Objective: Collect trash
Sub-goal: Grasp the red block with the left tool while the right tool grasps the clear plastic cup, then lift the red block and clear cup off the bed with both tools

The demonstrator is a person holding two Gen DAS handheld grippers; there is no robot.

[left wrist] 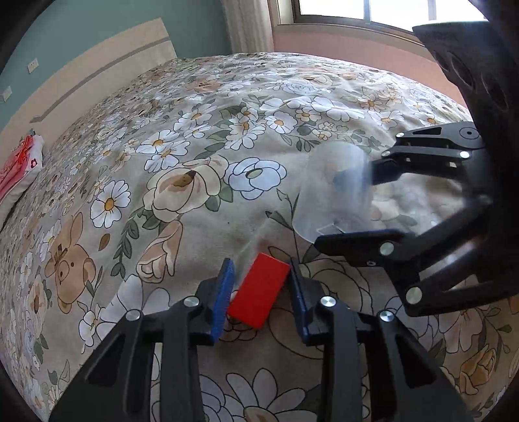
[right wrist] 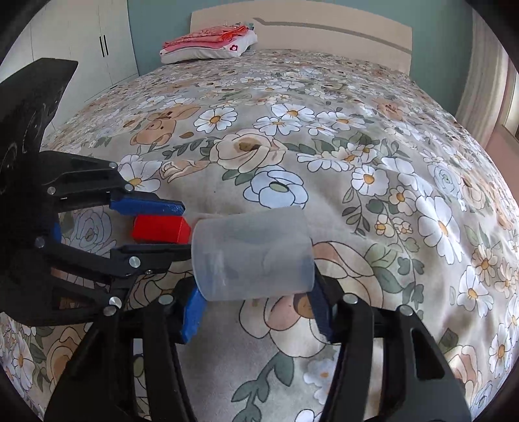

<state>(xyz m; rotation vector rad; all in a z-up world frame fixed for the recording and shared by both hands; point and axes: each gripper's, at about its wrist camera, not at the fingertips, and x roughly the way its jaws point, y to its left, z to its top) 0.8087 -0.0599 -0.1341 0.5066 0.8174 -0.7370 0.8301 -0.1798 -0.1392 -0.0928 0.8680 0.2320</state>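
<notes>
A red block [left wrist: 259, 290] lies between the blue pads of my left gripper [left wrist: 262, 276], just above the floral bedspread [left wrist: 181, 181]; the pads sit close on both sides of it. It also shows in the right wrist view [right wrist: 160, 229], between the left gripper's fingers [right wrist: 146, 207]. My right gripper [right wrist: 259, 302] is shut on a clear plastic cup [right wrist: 253, 253], held on its side with its mouth toward the red block. In the left wrist view the cup [left wrist: 337, 191] looks blurred between the right gripper's black fingers [left wrist: 356, 242].
The bed fills both views. A folded red and white pile on a pillow [right wrist: 211, 43] lies by the headboard [right wrist: 324, 29]. A white wardrobe [right wrist: 81, 48] stands at the left, and a window with a curtain [left wrist: 249, 26] is beyond the bed.
</notes>
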